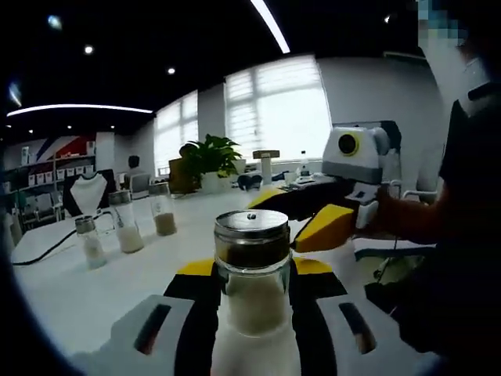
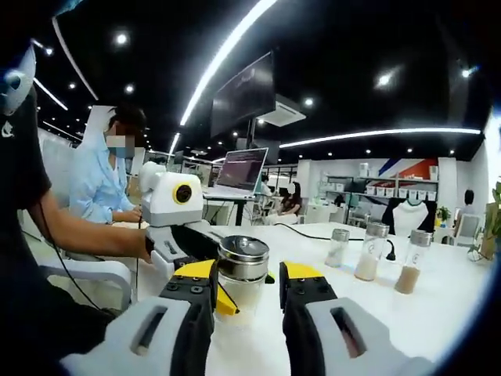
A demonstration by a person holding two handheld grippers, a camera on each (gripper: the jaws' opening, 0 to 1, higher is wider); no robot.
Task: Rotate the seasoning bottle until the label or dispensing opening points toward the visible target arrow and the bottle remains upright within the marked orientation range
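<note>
Standing upright on the white tabletop (image 1: pixel 94 290), the seasoning bottle (image 1: pixel 252 270) has a shiny metal cap and pale powder inside. In the left gripper view the left tongs (image 1: pixel 252 294) pinch it, with both black and yellow jaws pressed on its glass sides. In the right gripper view the same bottle (image 2: pixel 241 278) stands between the jaws of the right tongs (image 2: pixel 248 291), but I cannot tell if they touch the glass. The right tongs (image 1: pixel 325 219) come into the left gripper view from the right. Three other shakers (image 2: pixel 374 252) stand in a row further back on the tabletop (image 2: pixel 438 313), well apart from the bottle. A seated person (image 2: pixel 102 184) is behind, beside a laptop (image 2: pixel 241 171).
</note>
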